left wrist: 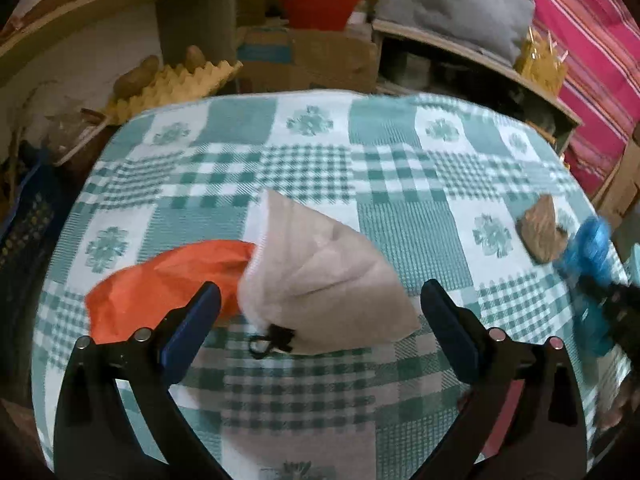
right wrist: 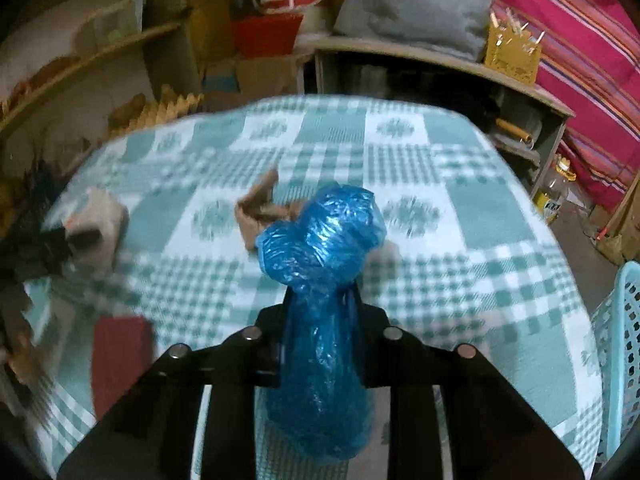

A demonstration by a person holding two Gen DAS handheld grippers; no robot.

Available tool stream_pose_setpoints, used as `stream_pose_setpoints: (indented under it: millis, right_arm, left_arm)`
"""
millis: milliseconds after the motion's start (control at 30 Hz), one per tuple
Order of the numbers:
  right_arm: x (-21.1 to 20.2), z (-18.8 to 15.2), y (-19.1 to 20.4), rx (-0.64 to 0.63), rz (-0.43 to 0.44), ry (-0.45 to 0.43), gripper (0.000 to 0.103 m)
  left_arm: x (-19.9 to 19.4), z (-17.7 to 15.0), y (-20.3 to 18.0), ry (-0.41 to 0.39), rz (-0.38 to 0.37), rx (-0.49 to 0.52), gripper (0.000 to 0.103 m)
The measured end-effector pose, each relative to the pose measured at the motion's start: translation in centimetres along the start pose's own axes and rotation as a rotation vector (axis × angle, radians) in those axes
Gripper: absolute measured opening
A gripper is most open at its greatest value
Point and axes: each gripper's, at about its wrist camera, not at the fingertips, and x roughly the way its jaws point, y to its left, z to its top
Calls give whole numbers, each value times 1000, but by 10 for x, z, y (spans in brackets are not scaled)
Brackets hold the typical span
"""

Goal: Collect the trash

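Observation:
My left gripper (left wrist: pixel 320 300) is open above the checked tablecloth (left wrist: pixel 400 200). A crumpled white paper (left wrist: pixel 320 280) lies between its fingers, with a black clip at its near edge and an orange paper (left wrist: pixel 160 280) to its left. My right gripper (right wrist: pixel 318 296) is shut on a blue plastic bag (right wrist: pixel 324 240), held above the cloth; it also shows in the left wrist view (left wrist: pixel 592 248). A brown paper scrap (right wrist: pixel 260 204) lies just beyond the bag, seen too in the left wrist view (left wrist: pixel 540 228).
A turquoise perforated basket (right wrist: pixel 620 360) stands off the table's right edge. A dark red object (right wrist: pixel 120 356) lies on the cloth at left. Shelves, a red bucket (left wrist: pixel 320 4), an egg tray (left wrist: pixel 172 84) and a grey cushion (left wrist: pixel 460 4) crowd the back.

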Motion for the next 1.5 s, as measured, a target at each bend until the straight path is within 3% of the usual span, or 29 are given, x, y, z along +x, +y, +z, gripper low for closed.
stream_pose_setpoints:
  millis: [100, 167, 300, 367, 400, 433, 500, 767, 900, 1000, 1233, 1500]
  right_arm:
    - [-7, 15, 0, -1, 1, -39, 24]
    - [-6, 26, 3, -8, 6, -47, 24]
    - [10, 40, 16, -46, 44, 6, 25]
    - [17, 40, 26, -76, 48, 14, 28]
    - [18, 39, 29, -82, 42, 15, 43]
    - [19, 38, 32, -81, 38, 11, 65]
    - [18, 35, 35, -84, 30, -9, 71]
    - [40, 39, 41, -112, -9, 56, 71]
    - [48, 36, 41, -97, 12, 64, 56]
    - [42, 38, 38, -81, 23, 50, 52]
    - [1, 45, 17, -71, 33, -5, 50]
    - [-47, 47, -30, -32, 21, -12, 50]
  left_arm:
    - [11, -3, -8, 36, -1, 33, 82]
    - [15, -6, -12, 35, 19, 59, 79]
    - [11, -3, -9, 26, -28, 43, 45]
    - [10, 0, -6, 30, -52, 26, 36]
    - [10, 0, -5, 32, -60, 19, 32]
    - [10, 0, -4, 32, -63, 16, 28]
    - [10, 2, -1, 37, -73, 8, 25]
    - [-19, 14, 10, -37, -104, -41, 23]
    - [-30, 17, 15, -69, -107, -52, 23]
    - [-36, 19, 17, -86, -105, -56, 23]
    - [-63, 23, 4, -144, -123, -41, 23]
    - [-99, 15, -53, -184, -170, 57, 23]
